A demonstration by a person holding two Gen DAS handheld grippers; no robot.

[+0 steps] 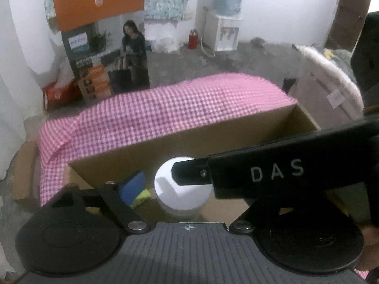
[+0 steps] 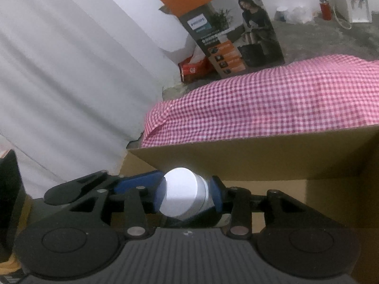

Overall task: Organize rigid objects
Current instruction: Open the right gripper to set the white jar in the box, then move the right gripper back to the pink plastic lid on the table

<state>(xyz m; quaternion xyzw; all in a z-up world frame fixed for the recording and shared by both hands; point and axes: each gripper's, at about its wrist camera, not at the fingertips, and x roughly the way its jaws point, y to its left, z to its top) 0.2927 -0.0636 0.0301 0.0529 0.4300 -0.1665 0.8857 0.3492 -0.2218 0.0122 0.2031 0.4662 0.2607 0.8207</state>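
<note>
The right gripper's blue-padded fingers clamp a white jar above the open cardboard box. The left gripper is spread wide (gripping nothing), held over the box's interior, where a blue-and-yellow sponge lies.

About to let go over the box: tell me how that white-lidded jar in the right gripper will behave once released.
The white-lidded jar is a cylinder, tilted between the right gripper pads, so it may land on its side and roll in the cardboard box. It looks rigid, so likely no crushing. Its smooth lid could slip; weight and contents can't be judged.
</note>
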